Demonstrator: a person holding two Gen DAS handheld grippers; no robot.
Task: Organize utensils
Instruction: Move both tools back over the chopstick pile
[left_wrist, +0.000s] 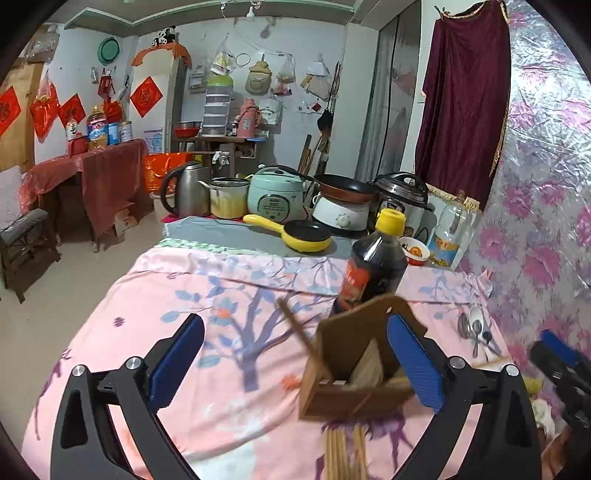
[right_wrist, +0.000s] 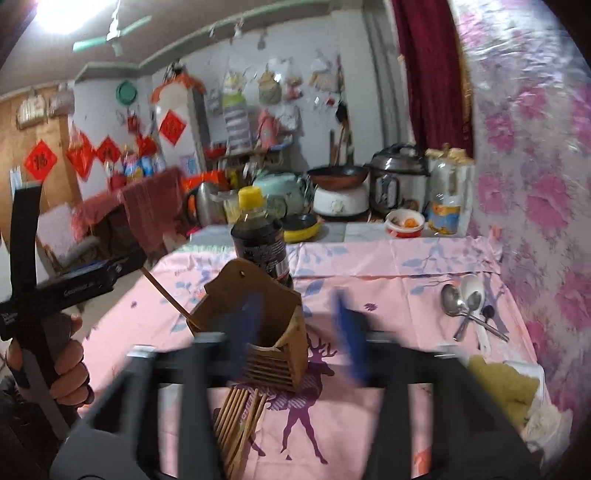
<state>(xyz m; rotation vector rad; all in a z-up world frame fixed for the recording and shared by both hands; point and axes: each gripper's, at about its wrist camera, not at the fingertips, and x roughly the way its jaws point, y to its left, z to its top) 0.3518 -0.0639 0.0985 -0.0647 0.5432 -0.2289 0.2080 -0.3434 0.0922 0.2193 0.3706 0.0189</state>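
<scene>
Standing on the pink printed cloth surface (right_wrist: 406, 266): slatted wooden holder (right_wrist: 258, 332), one chopstick (right_wrist: 166, 295) inside, loose chopsticks (right_wrist: 240, 413) lying before it. Gaping apart, gripping nothing: left gripper (left_wrist: 295, 362), right gripper (right_wrist: 295, 332) jaws. Resting nearby: shiny metal spoons (right_wrist: 465, 302).

Little can be read — the red diamond paper (right_wrist: 40, 161) at the left of the right wrist view bears the character 福. Print on the dark sauce bottle's label (left_wrist: 352, 286) is too blurred.
</scene>
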